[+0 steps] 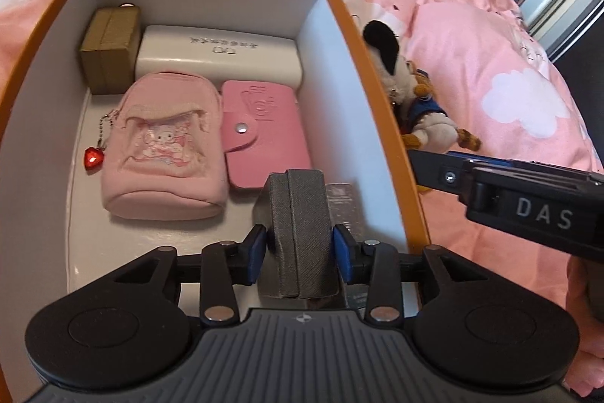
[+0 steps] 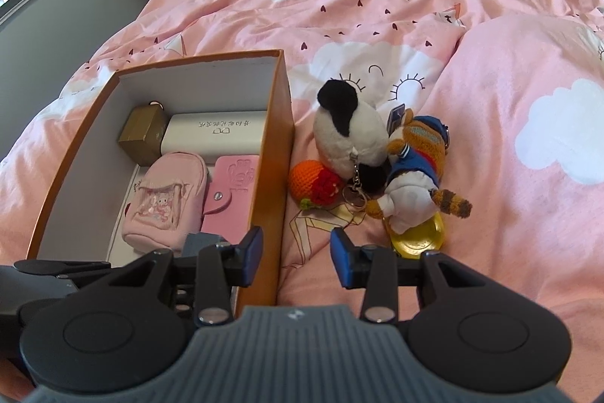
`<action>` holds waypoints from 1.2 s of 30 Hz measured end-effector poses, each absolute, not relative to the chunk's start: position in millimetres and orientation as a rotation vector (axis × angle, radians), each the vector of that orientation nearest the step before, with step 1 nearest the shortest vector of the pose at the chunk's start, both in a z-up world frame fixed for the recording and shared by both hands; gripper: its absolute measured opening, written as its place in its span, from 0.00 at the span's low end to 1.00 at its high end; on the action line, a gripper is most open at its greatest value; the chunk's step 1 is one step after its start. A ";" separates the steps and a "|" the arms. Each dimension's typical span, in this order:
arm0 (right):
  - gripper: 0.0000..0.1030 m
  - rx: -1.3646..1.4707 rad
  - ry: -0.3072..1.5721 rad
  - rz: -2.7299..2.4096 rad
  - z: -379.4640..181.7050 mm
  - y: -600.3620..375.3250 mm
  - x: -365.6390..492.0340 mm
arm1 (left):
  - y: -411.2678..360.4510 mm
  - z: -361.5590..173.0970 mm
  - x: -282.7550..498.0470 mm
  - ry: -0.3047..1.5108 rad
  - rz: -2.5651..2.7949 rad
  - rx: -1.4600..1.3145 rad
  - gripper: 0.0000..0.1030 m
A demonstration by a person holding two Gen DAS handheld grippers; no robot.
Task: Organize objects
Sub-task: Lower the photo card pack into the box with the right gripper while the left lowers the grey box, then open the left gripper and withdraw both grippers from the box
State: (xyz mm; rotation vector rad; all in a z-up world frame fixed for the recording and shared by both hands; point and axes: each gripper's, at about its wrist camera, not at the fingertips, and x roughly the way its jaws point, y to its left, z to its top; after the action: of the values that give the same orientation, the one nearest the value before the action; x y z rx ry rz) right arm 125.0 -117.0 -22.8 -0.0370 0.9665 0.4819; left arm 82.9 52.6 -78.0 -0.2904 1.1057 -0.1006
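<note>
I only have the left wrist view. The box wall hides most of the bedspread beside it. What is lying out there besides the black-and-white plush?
Observer: An orange crocheted ball lies against the box wall.
Operator: Anything else?
Observer: A gold disc sits under the dressed plush.
Operator: Is the right gripper busy?
Observer: No, the right gripper is open and empty above the bedspread.

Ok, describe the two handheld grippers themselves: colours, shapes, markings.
Both match: the left gripper and right gripper have blue pads on black linkage arms with silver pivot pins, two round black discs, and a ribbed grey body. In the left view, the right gripper's side reads "DAS" in white letters.
</note>
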 end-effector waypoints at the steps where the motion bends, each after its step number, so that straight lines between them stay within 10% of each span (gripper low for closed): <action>1: 0.40 -0.038 0.966 0.482 -22.6 -116.8 124.8 | 51.8 -77.9 83.2 1.107 -0.110 -0.291 0.44; 13: 0.40 -0.043 0.963 0.483 -21.1 -117.3 123.7 | 43.2 -68.9 73.0 1.144 -0.227 -0.171 0.68; 36: 0.40 -0.050 0.994 0.490 -26.5 -118.1 124.4 | 36.8 -82.8 77.2 1.199 -0.248 -0.132 0.56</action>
State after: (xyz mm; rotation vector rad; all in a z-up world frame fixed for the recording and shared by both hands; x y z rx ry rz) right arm 124.4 -118.1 -26.5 -0.0496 0.9944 0.4898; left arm 77.2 36.8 -82.8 -0.1319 1.1992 -0.2476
